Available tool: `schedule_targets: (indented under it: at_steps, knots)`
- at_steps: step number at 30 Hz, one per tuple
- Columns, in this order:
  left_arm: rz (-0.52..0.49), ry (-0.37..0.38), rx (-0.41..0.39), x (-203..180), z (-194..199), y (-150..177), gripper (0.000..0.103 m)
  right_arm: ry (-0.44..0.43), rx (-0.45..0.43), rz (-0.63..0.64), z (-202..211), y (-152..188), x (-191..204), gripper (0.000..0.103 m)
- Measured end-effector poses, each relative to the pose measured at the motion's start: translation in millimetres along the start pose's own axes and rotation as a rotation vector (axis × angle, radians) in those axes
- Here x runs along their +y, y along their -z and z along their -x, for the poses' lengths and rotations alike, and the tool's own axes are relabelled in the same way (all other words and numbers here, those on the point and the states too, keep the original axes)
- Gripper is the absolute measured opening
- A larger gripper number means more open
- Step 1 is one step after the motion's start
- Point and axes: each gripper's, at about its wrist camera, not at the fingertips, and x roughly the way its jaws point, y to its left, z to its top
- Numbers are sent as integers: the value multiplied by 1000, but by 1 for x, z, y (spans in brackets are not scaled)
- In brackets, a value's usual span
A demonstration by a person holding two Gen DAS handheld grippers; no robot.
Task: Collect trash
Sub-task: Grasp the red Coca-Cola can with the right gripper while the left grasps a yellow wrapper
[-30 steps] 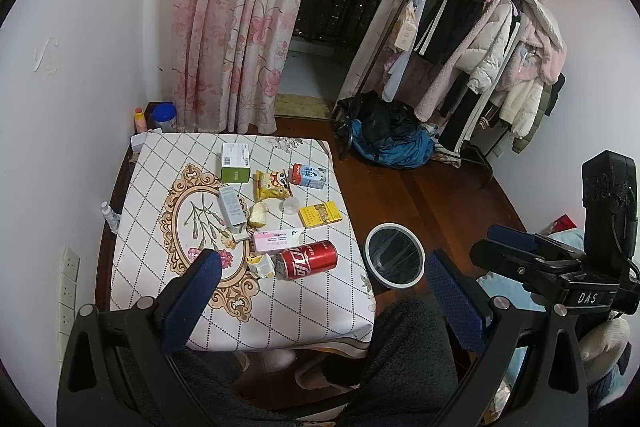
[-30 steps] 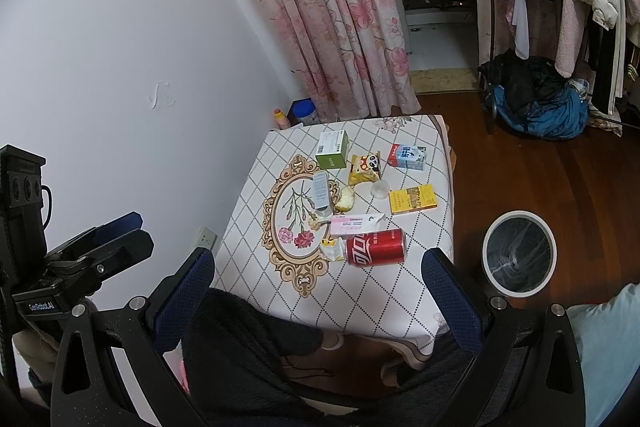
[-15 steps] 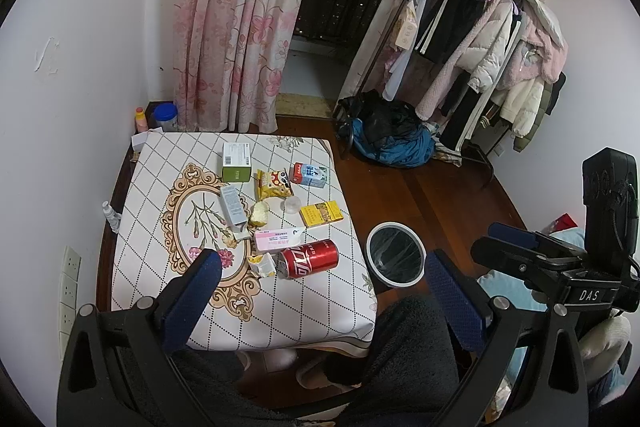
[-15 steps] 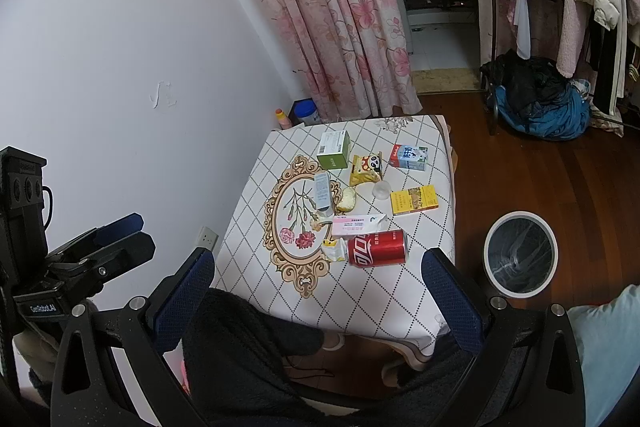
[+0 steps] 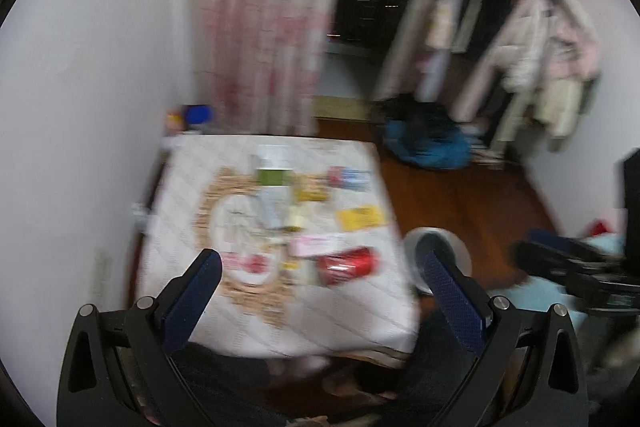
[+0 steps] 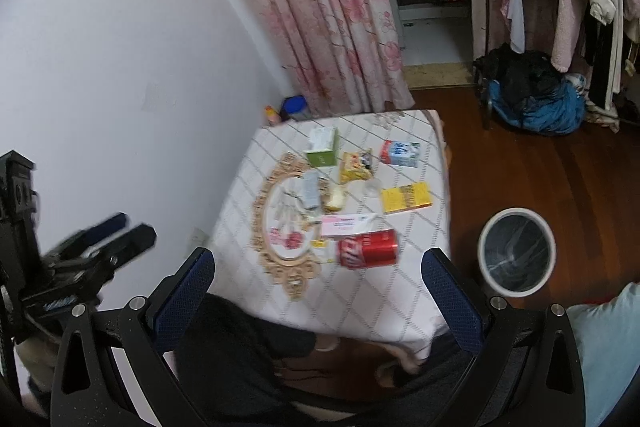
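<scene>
Left tool (image 5: 320,291) hangs wide and empty above the desk (image 6: 396,311); trash lies mid-desk, a red can (image 6: 369,249) nearest; right tool (image 6: 318,285) equally wide, empty; the bin (image 6: 517,251) stands on the floor at right

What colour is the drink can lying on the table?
Red, with white lettering; the can shows best in the right wrist view.
</scene>
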Motion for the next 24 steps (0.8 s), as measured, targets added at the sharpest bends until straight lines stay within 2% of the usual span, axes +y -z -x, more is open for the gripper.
schedule_targets:
  at_steps: [1, 4, 8, 11, 14, 19, 22, 24]
  knots:
    - [7, -61, 0, 5, -15, 4, 103, 33, 24, 23, -17, -1, -2, 103]
    - [55, -176, 46, 23, -62, 22, 103, 89, 131, 93, -76, 0, -17, 103]
    - [103, -293, 188, 49, -139, 57, 103, 130, 353, 256, -181, 12, -24, 103]
    - [139, -324, 263, 59, -178, 83, 103, 190, 489, 462, -259, 28, -20, 103]
    - [165, -347, 339, 63, -210, 106, 103, 220, 577, 637, -313, 43, -15, 103]
    - [181, -367, 424, 64, -242, 127, 103, 272, 632, 891, -362, 62, -2, 102]
    - [186, -369, 450, 64, -253, 136, 103, 251, 684, 905, -379, 67, -3, 97]
    - [182, -372, 459, 66, -256, 139, 103, 250, 682, 898, -382, 66, -5, 96]
